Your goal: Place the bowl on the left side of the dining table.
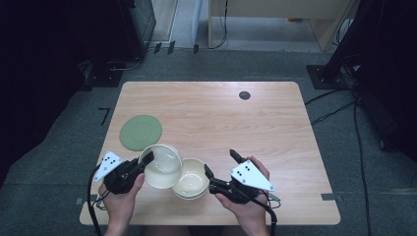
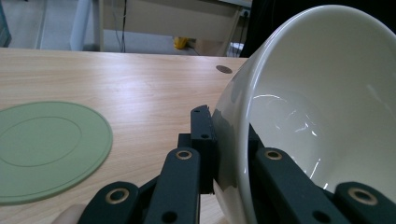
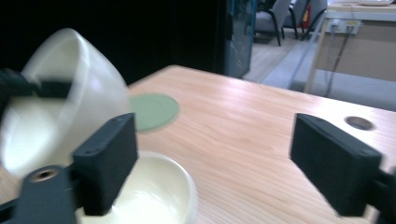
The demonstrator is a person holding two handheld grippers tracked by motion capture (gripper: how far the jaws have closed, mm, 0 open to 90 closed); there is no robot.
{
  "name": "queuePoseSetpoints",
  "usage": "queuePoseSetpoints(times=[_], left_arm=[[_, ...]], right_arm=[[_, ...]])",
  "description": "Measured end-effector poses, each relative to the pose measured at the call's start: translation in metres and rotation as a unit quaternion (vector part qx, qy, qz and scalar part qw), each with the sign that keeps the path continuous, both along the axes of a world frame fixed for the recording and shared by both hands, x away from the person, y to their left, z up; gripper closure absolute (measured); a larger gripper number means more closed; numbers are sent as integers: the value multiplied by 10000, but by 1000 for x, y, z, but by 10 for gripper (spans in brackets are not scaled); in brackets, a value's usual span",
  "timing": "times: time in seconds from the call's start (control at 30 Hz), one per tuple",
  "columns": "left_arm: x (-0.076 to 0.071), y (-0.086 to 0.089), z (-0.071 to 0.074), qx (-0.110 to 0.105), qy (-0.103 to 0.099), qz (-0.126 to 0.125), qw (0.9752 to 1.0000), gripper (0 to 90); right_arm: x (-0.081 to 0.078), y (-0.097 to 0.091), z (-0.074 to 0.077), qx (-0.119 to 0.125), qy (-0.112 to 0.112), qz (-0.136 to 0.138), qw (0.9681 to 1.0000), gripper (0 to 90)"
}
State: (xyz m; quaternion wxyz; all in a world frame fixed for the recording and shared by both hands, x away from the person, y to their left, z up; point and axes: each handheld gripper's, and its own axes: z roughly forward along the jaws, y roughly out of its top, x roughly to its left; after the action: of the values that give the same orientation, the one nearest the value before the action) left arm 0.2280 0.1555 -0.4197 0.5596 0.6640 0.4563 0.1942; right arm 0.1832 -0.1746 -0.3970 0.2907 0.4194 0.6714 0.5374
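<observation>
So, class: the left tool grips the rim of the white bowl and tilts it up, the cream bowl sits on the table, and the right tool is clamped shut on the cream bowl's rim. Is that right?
Not quite. The right tool is open, one jaw beside the cream bowl, as the right gripper view shows. The left tool does grip the tilted white bowl.

Left tongs (image 1: pixel 147 161) clamped tight, right tongs (image 1: pixel 221 162) spread wide.

Two bowls (image 1: pixel 174 172) and a green mat (image 1: pixel 140 132) crowd the near-left table (image 1: pixel 236 123); elsewhere lies open.
</observation>
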Motion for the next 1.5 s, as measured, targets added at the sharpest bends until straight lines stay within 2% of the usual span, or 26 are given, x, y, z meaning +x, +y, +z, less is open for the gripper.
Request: queuePoseSetpoints(times=[0.1,0.13,0.2,0.3,0.4,0.43,0.5,0.7,0.93,1.13,1.17,1.2,1.23,1.27,1.33,1.5], left_arm=[[2,6,-1,-49,23,90,9999,842],[3,8,-1,-56,33,117,9999,842],[3,12,-1,-77,40,179,9998,842],[4,17,-1,-115,44,242,9996,842],[5,22,-1,-146,36,310,9994,842],[5,24,-1,-143,35,328,9994,842],[6,26,-1,-148,32,360,9992,842],[8,34,-3,-140,61,455,9988,842],[12,42,-6,-106,102,627,9979,842],[17,52,-9,-112,160,814,9965,842],[18,53,-9,-124,172,853,9961,842],[19,55,-10,-123,188,876,9959,842],[21,56,-10,-123,197,893,9957,842],[22,58,-10,-144,209,925,9954,843],[24,60,-11,-179,236,964,9949,842],[31,66,-12,-202,300,1072,9936,843]], right_arm=[[3,-16,-7,-72,141,-208,9997,140],[5,-28,-13,-128,214,-349,9991,139],[7,-40,-19,-76,327,-526,9981,140],[10,-50,-24,-140,420,-641,9970,138],[14,-67,-32,-150,558,-825,9949,138],[16,-77,-36,-156,618,-966,9933,138],[16,-83,-39,-162,640,-1020,9926,139],[18,-113,-52,-159,789,-1353,9875,140],[21,-141,-67,-317,912,-1700,9807,144],[22,-171,-83,-485,1042,-2043,9721,145],[22,-171,-83,-485,1042,-2043,9721,145],[23,-176,-86,-517,1083,-2099,9703,144],[23,-181,-88,-523,1143,-2137,9688,143],[25,-191,-94,-500,1315,-2166,9661,144],[26,-195,-96,-483,1349,-2180,9654,144],[27,-213,-104,-429,1515,-2328,9597,145]])
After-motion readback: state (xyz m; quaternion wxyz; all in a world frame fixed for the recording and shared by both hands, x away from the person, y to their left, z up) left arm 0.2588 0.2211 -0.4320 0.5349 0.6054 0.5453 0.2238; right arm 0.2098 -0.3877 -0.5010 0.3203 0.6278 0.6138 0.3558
